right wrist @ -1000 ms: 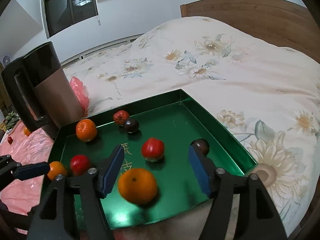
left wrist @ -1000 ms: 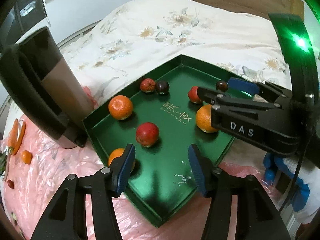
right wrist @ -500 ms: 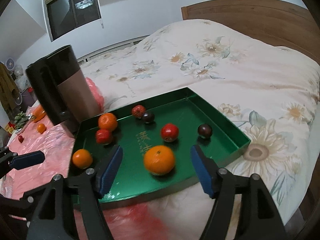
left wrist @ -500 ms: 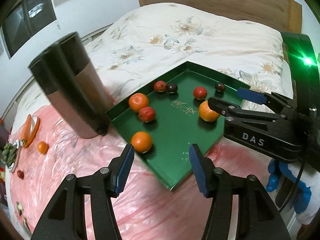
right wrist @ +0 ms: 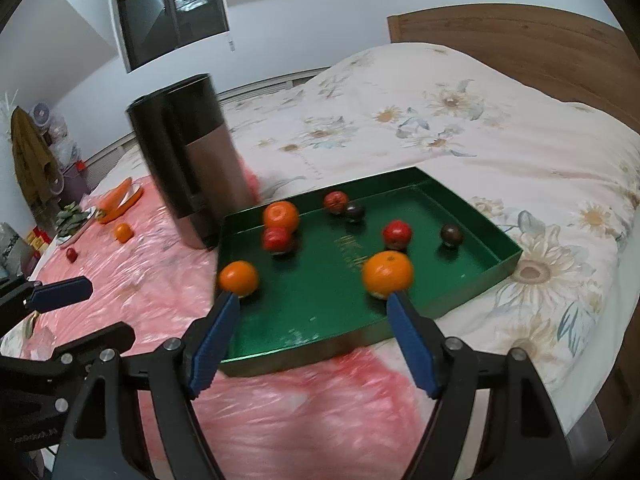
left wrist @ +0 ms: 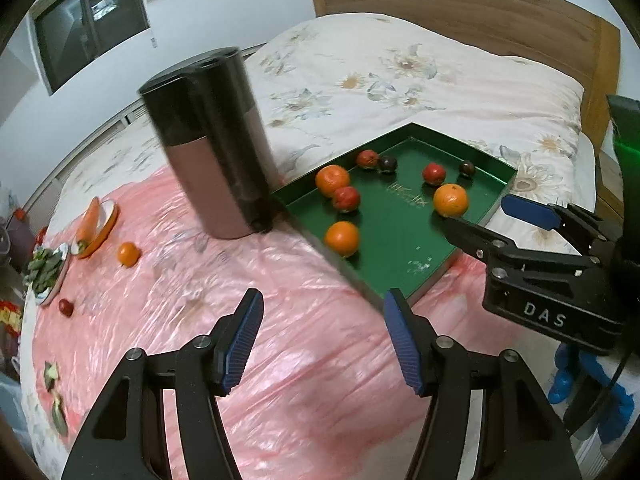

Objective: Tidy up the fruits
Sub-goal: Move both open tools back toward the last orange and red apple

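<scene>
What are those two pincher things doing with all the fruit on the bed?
A person is sorting fruit with a gripper in each hand. Both the left gripper and the right gripper are open and hold nothing; the left one's jaws have just been opening. The green tray on the bed holds three oranges, three red fruits and two dark ones. One small orange still lies outside on the pink sheet, near the tall dark canister.

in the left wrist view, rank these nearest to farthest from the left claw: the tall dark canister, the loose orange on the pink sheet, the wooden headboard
From the left claw, which is open and empty:
1. Loose orange, on the pink sheet, left of the claw.
2. Canister, upright beside the green tray, beyond the orange.
3. Headboard, at the far end of the bed.
</scene>
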Available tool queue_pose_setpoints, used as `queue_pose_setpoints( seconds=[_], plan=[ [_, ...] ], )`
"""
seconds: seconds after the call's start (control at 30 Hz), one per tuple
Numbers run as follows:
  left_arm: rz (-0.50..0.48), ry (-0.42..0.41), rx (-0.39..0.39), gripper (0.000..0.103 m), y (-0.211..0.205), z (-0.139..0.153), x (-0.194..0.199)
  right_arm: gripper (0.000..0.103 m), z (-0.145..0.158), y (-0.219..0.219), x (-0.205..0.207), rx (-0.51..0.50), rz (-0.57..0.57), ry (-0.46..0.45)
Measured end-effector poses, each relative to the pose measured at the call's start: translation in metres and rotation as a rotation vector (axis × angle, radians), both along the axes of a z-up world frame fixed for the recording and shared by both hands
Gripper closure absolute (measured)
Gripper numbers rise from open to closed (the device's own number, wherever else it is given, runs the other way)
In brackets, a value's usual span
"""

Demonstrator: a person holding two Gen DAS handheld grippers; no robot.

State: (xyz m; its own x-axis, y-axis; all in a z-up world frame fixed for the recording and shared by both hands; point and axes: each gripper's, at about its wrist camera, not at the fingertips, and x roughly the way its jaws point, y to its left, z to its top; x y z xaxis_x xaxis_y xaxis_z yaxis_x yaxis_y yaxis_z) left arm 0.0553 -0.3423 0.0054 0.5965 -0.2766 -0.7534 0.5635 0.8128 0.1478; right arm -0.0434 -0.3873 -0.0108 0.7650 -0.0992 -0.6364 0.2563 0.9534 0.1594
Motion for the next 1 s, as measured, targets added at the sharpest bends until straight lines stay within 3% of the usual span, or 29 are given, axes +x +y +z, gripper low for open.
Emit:
queue_pose_setpoints(
  seconds=[1.0],
  plan=[
    [0.312,-0.017,-0.101,0.039,0.204,0.003,0.001,0.000,0.041,0.186,0.032,-0.121,0.289,0.015]
  ],
)
